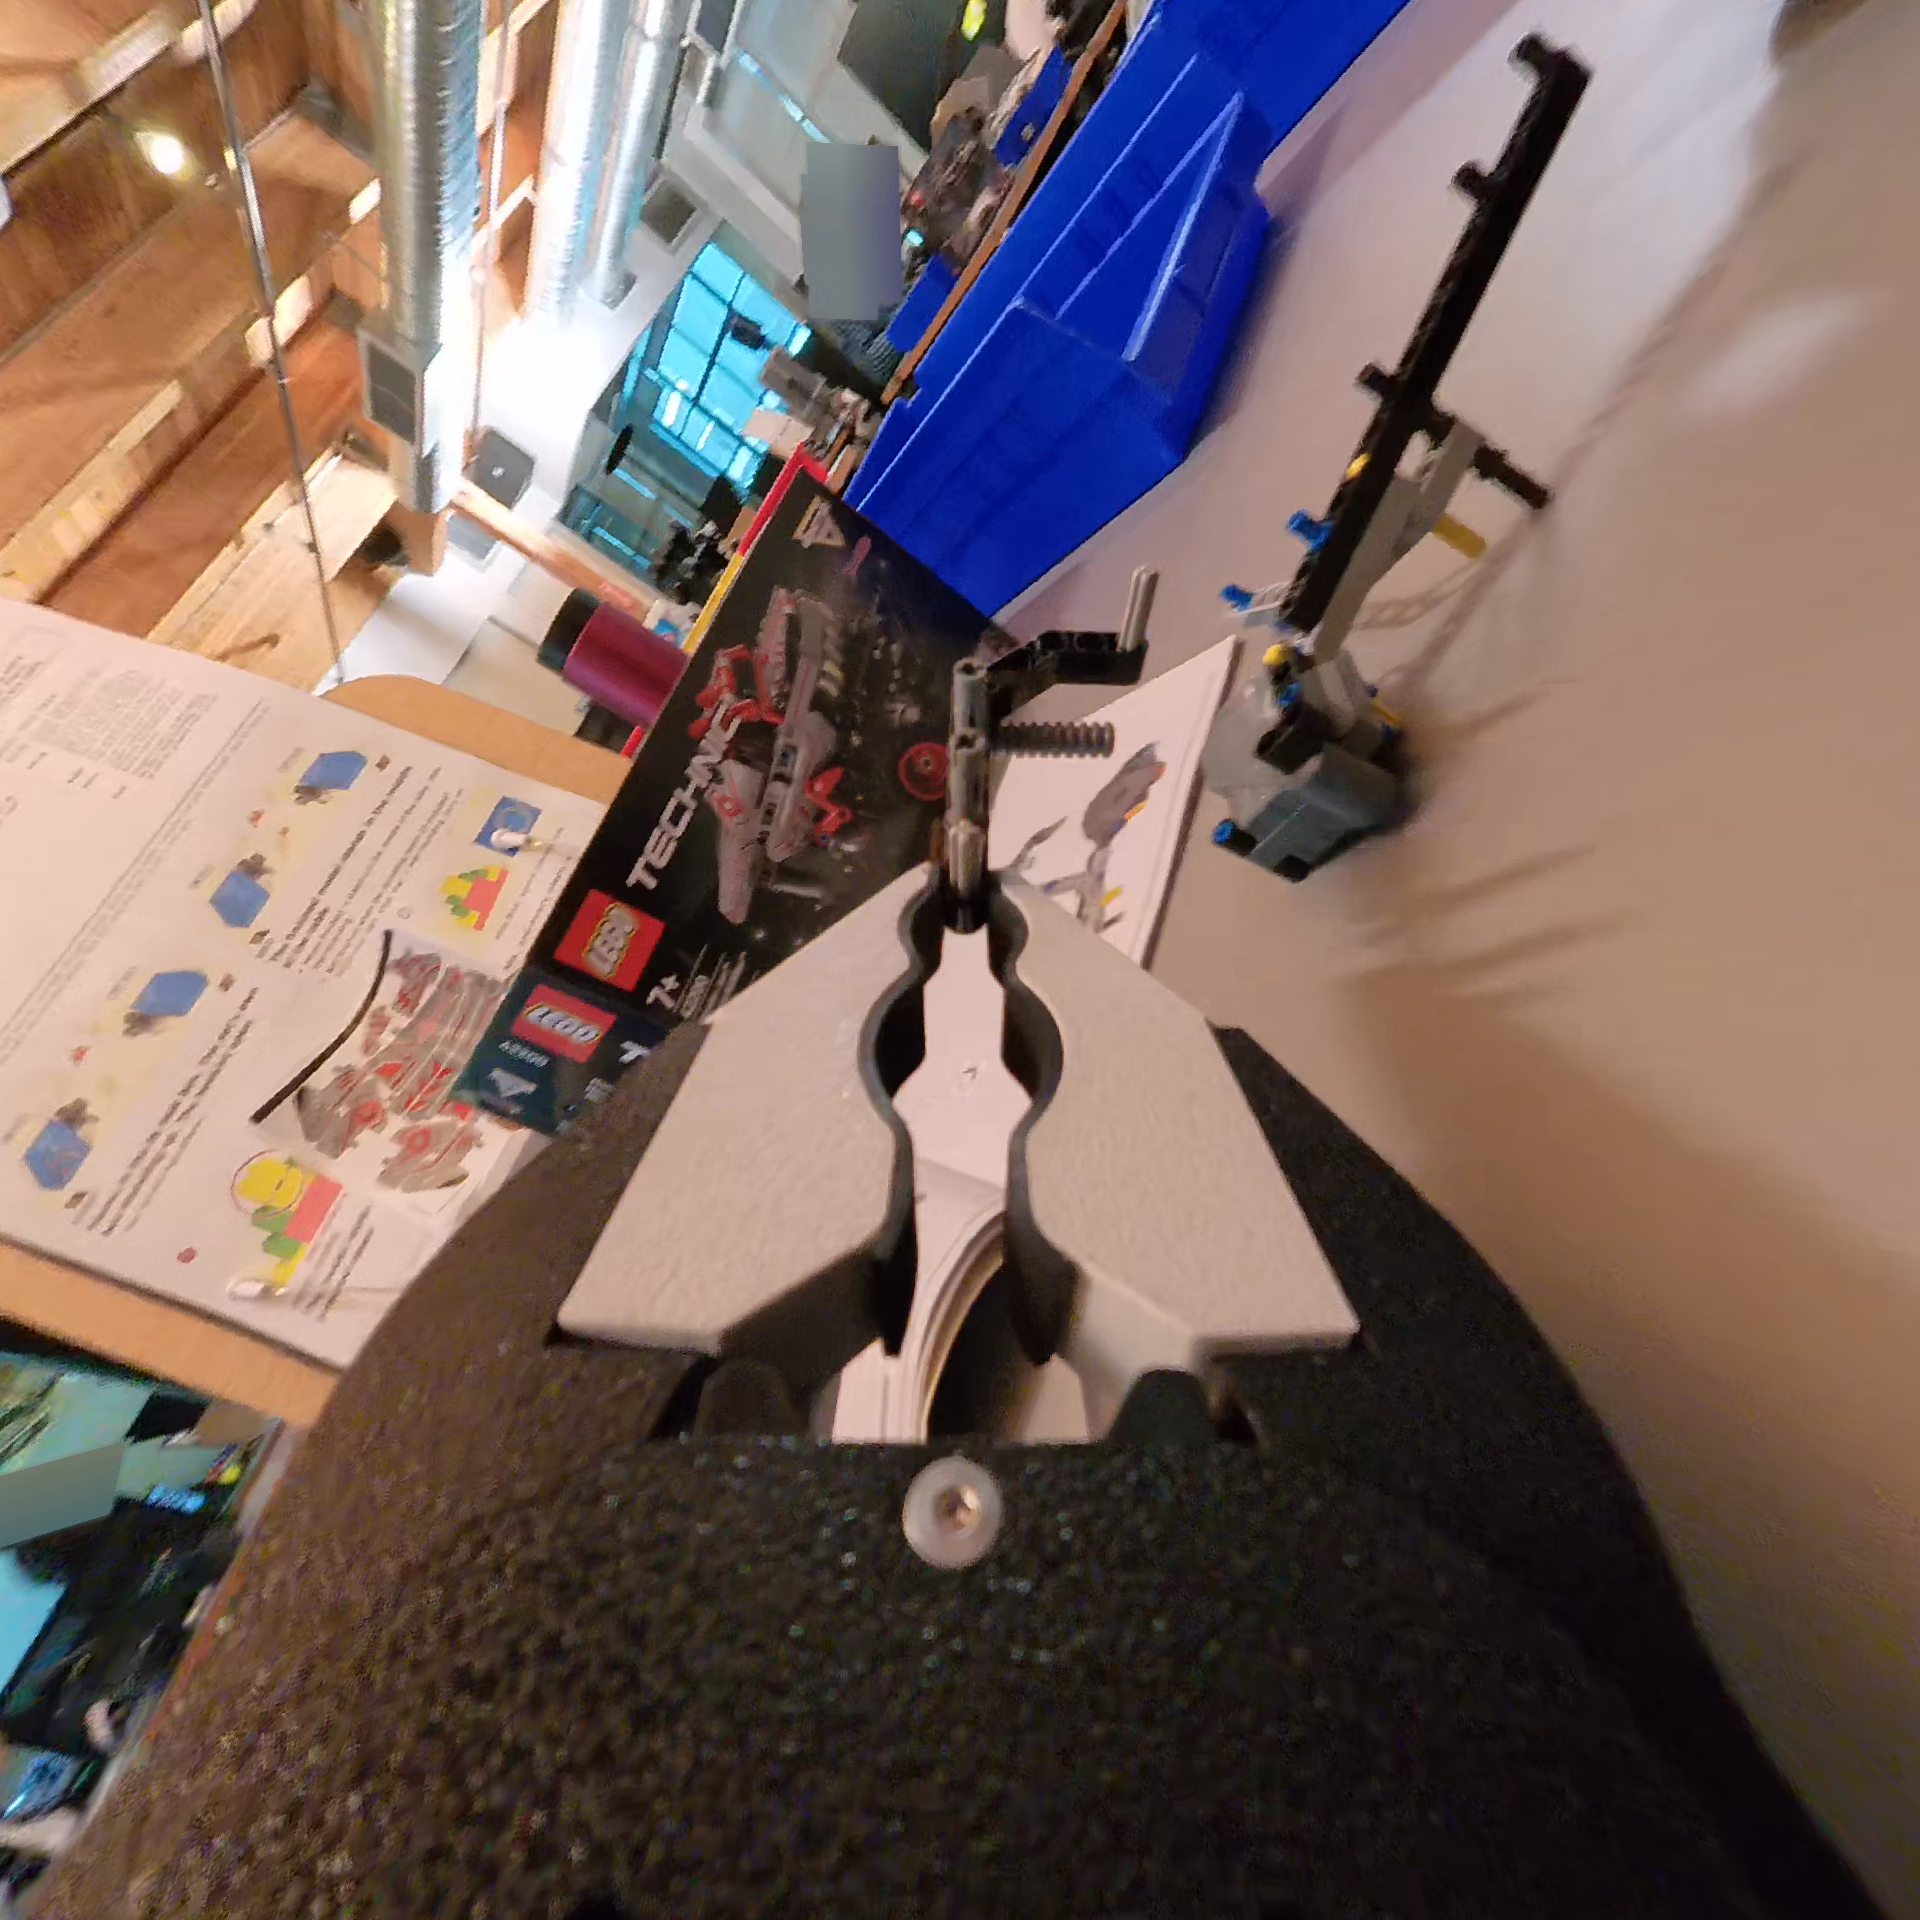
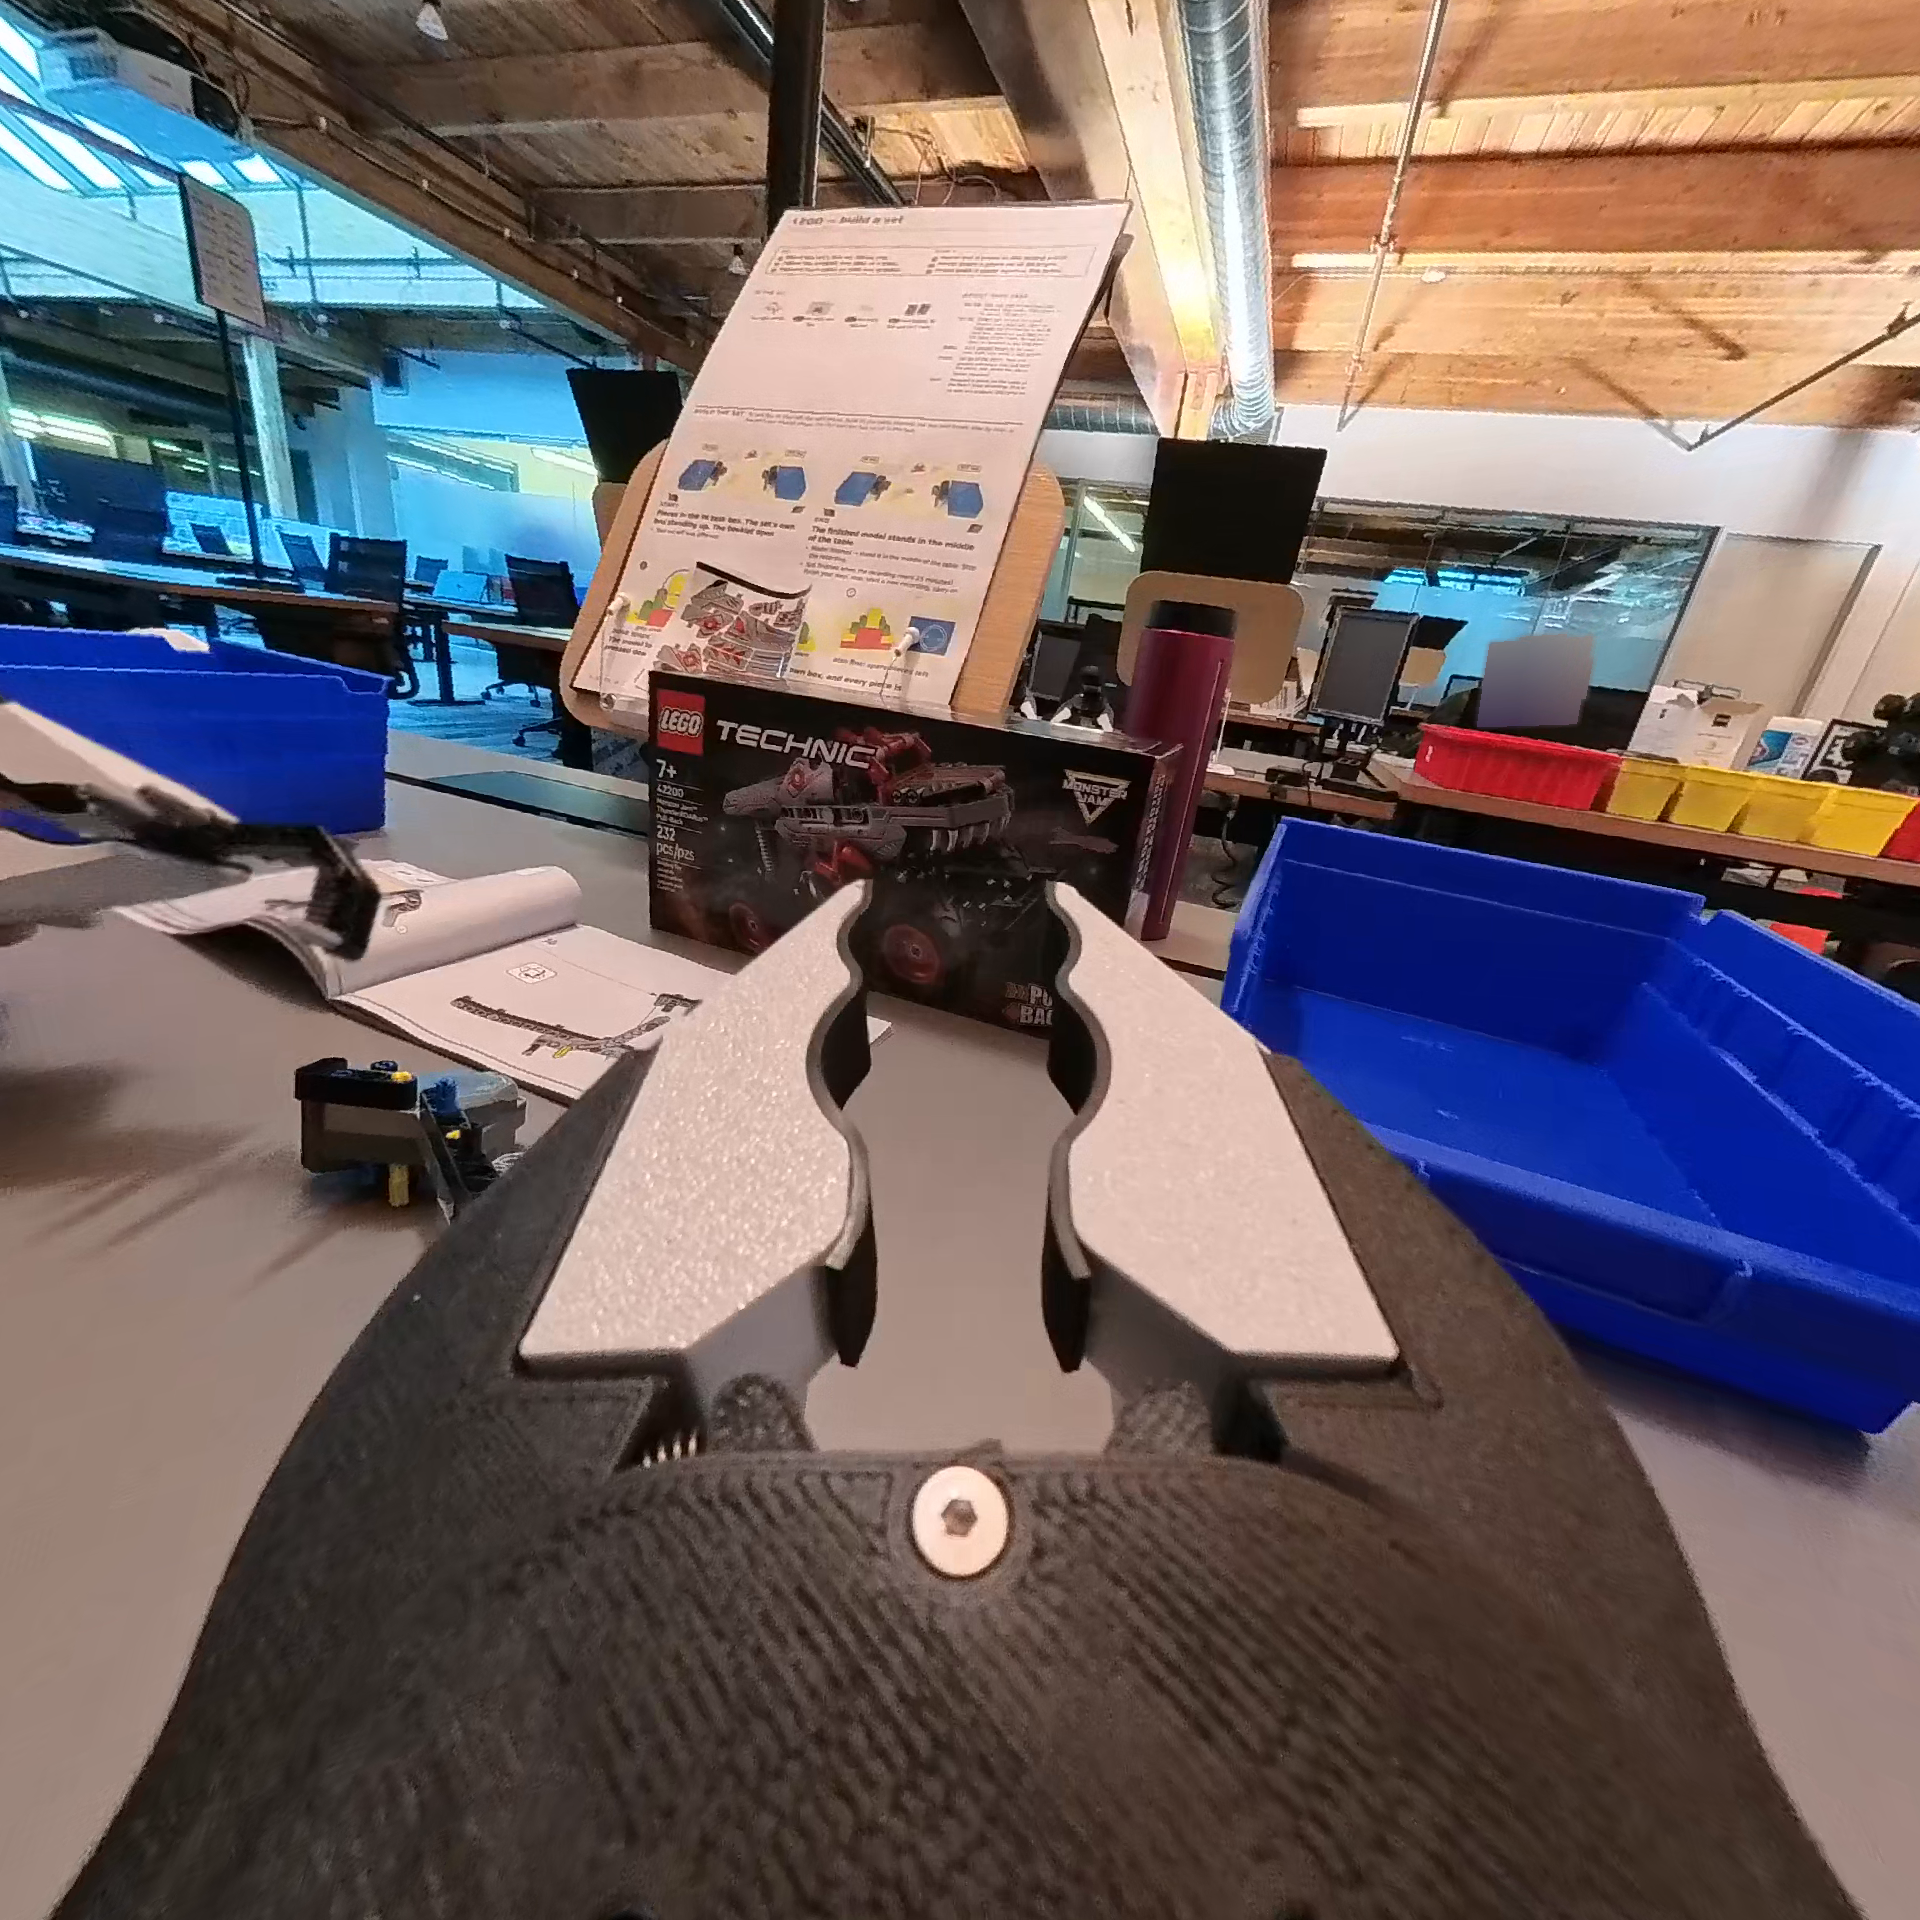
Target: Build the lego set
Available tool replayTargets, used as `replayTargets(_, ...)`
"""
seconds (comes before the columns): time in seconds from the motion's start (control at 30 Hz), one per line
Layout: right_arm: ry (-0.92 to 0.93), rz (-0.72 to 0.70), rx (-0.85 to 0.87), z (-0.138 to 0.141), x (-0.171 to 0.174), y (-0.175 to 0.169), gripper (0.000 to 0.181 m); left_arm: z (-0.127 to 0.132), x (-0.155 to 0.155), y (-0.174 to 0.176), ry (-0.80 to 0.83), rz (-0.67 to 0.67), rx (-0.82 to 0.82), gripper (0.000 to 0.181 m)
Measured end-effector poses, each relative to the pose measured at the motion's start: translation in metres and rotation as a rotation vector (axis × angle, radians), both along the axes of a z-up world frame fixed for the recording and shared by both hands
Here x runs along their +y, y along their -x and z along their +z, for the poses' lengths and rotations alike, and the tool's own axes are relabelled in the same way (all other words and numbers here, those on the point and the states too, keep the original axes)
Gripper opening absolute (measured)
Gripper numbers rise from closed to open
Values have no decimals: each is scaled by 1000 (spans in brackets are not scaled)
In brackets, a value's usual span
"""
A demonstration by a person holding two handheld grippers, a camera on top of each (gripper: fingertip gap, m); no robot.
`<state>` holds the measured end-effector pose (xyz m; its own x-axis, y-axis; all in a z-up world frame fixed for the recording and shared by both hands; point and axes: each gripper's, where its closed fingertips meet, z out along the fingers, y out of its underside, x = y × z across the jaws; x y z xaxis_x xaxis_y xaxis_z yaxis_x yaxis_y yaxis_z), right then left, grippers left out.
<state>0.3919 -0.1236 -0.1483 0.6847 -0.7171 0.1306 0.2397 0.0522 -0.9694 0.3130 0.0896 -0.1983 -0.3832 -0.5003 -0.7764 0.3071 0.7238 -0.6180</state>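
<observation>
My left gripper is shut on the end of a small black lego sub-assembly with a coil spring and a grey axle, held in the air. Beyond it, the partly built model lies on the grey table, with a long black beam reaching away. My right gripper is open and empty above the table. In the right wrist view the model sits to the lower left. The left gripper shows blurred at the left edge with the black piece.
The lego box stands mid-table with an open booklet before it. A printed sheet on a wooden stand is behind it, with a maroon bottle beside it. Blue bins stand right and far left. The grippers' ends are close to 25 cm from one another.
</observation>
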Motion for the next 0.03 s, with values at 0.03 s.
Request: replayTargets(0.03,4,0,-2,0,1,0,27,1,3,-2,-3,20,-11,4)
